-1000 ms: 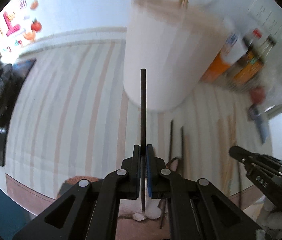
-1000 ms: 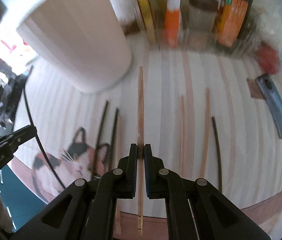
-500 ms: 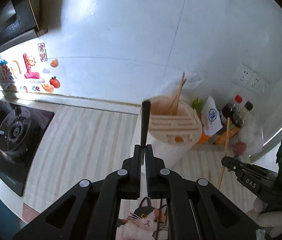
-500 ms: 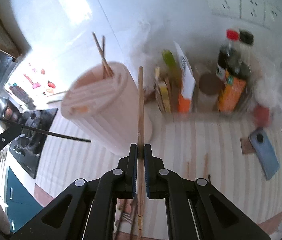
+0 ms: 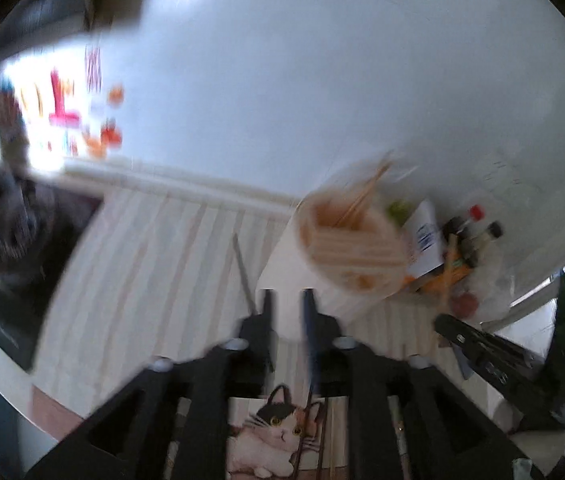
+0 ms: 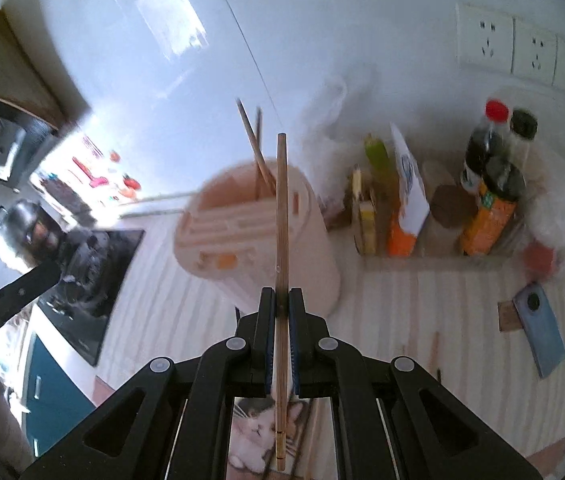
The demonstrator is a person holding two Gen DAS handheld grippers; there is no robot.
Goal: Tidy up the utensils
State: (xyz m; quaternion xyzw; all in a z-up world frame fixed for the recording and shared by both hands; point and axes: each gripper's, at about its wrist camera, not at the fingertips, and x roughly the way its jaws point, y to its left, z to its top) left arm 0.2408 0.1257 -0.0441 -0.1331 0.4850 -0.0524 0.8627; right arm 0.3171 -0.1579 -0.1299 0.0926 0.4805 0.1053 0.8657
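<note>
While the right hand-held gripper (image 6: 281, 304) pinched a wooden chopstick (image 6: 281, 216) lengthwise, its tip pointing ahead at the utensil holder (image 6: 250, 232) just beyond, the left hand-held gripper (image 5: 287, 308) was opening with nothing between its jaws; a dark chopstick (image 5: 244, 276) lay blurred just left of them. The right hand looked nearer the holder.

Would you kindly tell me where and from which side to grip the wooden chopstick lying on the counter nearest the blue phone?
Grip the loose wooden chopstick around its middle, from straight above, pinching across its length. It lies flat on the striped counter, thin and straight, so probably only a top-down pinch across its width works. The blue phone lies clear of it.
</note>
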